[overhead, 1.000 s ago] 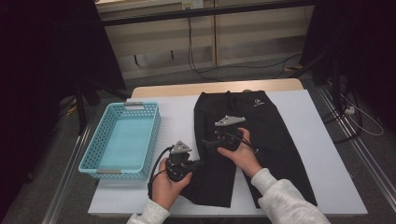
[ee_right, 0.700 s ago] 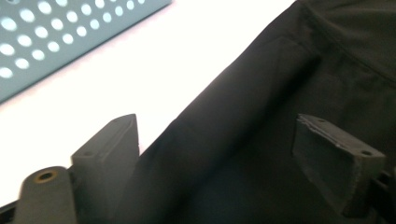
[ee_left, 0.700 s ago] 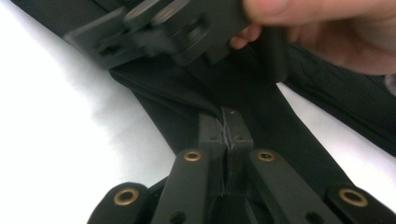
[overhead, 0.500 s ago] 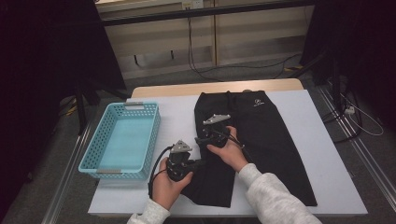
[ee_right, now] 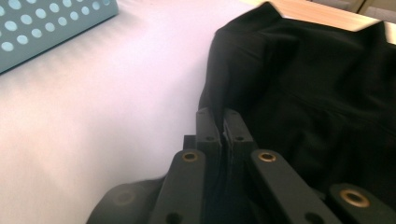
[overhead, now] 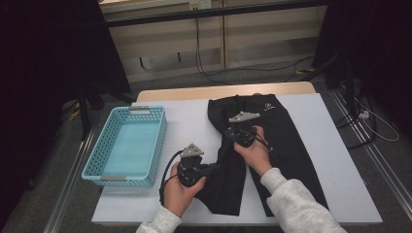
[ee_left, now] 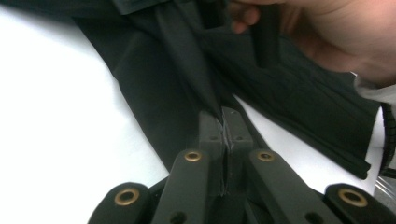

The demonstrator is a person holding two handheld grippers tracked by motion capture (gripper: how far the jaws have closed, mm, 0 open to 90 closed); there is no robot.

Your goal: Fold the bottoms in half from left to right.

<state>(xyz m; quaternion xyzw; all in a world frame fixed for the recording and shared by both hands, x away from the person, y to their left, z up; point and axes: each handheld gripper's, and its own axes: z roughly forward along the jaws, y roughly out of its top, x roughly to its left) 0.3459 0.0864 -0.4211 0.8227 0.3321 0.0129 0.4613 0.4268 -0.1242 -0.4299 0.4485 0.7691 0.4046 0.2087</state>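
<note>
A pair of black trousers (overhead: 286,141) lies spread on the white table (overhead: 189,121). My left gripper (overhead: 214,167) is at the lower left leg, shut on a fold of the black cloth (ee_left: 159,79); the pinched edge shows between its jaws (ee_left: 223,116). My right gripper (overhead: 229,132) is at the trousers' upper left edge. Its jaws have just been closing and now pinch the cloth's edge (ee_right: 317,93) between them (ee_right: 217,114). The right hand (ee_left: 336,32) also appears in the left gripper view, beyond the stretched fold.
A light blue perforated basket (overhead: 160,141) stands on the table left of the trousers, its wall (ee_right: 42,23) visible in the right gripper view. Bare white table lies between basket and trousers. Cables run over the floor behind the table.
My right gripper moved left across the trousers to their left edge and closed on the cloth there. The left gripper kept its place and its grip.
</note>
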